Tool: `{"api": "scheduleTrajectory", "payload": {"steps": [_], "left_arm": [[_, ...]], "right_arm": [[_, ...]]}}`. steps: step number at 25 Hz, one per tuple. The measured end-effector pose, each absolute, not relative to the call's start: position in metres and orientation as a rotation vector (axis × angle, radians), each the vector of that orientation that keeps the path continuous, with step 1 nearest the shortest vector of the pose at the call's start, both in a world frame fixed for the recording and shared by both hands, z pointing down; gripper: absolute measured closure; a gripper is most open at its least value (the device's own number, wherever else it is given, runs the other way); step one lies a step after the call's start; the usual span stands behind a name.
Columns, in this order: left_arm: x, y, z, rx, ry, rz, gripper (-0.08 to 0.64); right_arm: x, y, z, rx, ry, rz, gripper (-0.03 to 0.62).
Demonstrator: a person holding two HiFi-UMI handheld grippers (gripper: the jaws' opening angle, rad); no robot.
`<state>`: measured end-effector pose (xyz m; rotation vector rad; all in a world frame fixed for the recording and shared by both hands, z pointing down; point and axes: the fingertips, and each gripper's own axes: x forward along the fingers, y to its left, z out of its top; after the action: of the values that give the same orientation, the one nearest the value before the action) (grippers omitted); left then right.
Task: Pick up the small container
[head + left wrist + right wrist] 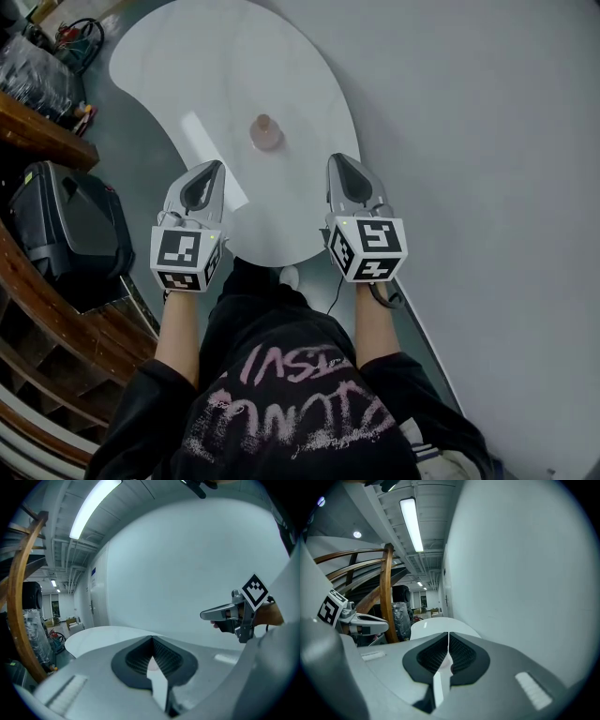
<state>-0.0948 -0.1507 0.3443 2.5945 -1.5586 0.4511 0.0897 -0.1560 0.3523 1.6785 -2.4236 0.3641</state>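
Small container [265, 132] stands on the rounded white table [187, 56].

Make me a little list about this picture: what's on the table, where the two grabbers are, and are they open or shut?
table: white, rounded
container: small, pinkish, standing on the table, nothing touching it
left gripper: over the table's near part, short of the container, jaws together, empty
right gripper: over the table's right edge, short of the container, jaws together, empty
pick-up: not yet done

The small container [266, 133] is pinkish, the table [206, 66] glossy white.
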Motion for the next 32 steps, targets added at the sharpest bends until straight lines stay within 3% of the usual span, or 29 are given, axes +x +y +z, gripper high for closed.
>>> {"api": "scheduleTrajectory", "payload": {"steps": [32], "left_arm": [[-0.088,-0.191,0.391,2.528,-1.471,0.378,0.56]], "right_arm": [[0.071,-0.188,0.398,1.615,-2.357,0.407,0.581]]}}
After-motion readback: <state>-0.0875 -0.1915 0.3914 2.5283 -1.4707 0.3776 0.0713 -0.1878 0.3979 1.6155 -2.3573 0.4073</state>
